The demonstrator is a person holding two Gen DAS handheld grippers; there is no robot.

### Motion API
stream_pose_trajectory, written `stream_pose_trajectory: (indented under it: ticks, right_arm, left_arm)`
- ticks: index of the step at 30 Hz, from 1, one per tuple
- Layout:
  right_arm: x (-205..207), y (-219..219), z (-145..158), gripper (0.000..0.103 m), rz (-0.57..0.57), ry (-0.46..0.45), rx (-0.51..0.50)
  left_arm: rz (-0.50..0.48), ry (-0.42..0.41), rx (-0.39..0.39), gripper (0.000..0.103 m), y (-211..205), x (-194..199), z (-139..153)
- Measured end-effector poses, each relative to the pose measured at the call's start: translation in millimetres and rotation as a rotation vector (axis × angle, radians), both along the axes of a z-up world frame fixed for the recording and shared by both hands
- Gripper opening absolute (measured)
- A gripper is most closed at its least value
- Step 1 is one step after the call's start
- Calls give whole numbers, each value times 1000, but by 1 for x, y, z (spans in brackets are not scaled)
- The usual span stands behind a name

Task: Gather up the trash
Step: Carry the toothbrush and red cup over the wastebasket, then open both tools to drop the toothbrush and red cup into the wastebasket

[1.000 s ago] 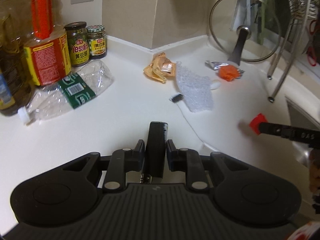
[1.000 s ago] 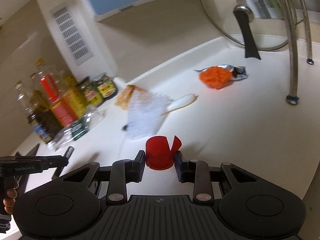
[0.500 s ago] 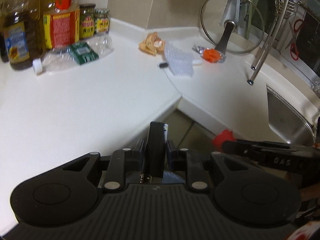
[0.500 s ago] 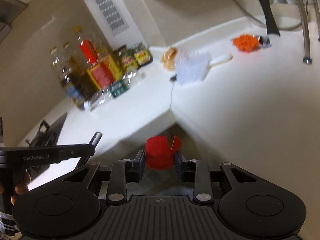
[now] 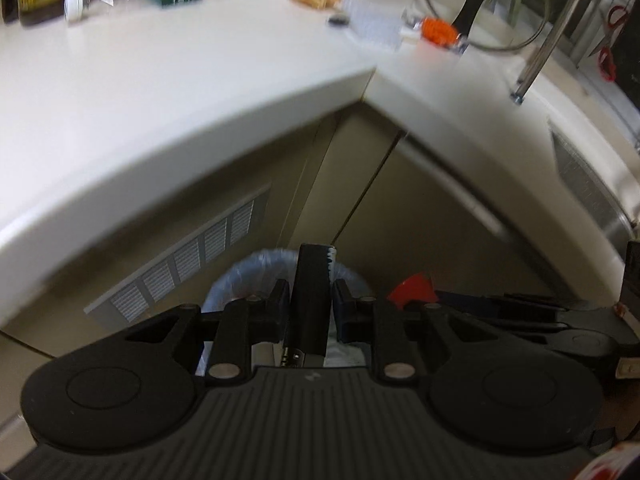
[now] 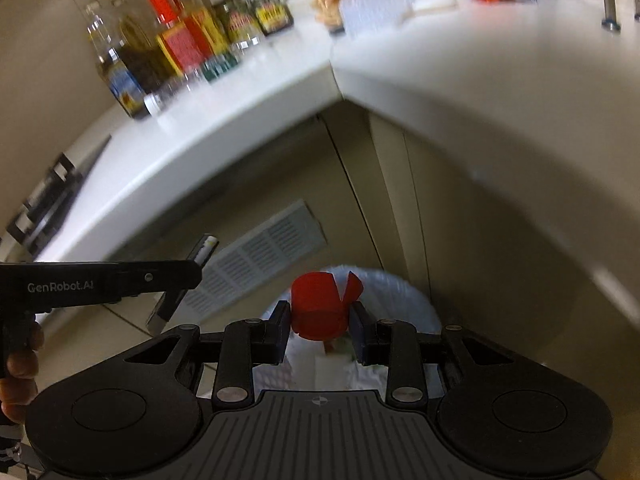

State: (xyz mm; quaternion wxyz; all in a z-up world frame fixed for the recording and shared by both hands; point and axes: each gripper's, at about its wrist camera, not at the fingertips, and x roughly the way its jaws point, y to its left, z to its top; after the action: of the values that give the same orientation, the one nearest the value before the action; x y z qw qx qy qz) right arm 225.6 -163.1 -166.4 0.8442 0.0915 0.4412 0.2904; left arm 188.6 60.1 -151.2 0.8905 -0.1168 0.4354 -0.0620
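Trash, two pieces: black strip [image 5: 312, 296] clenched in left tongs [image 5: 310, 308], red scrap [image 6: 320, 306] clenched in right tongs [image 6: 320, 316], both hanging above lined bin [image 6: 400, 292]; off-centre release is risking a floor drop.

Probably home kitchen: countertop [image 5: 168, 80], oil bottles [image 6: 168, 40]

"GenRobot.AI" on left hand-held gripper [image 6: 182, 296]; bottle labels unreadable.
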Motion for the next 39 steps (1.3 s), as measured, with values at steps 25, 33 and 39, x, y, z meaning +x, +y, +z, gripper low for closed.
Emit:
stream_pose_trajectory:
  ticks: [25, 33, 39]
  right_arm:
    - [49, 4, -89, 32, 29, 31, -73]
    - [55, 5, -93, 32, 32, 39, -65]
    - [57, 9, -96, 32, 47, 43, -62]
  left_arm:
    - [64, 141, -1, 20, -21, 68, -110]
    - [77, 155, 4, 25, -21, 70, -118]
    - [93, 168, 7, 25, -19, 67, -115]
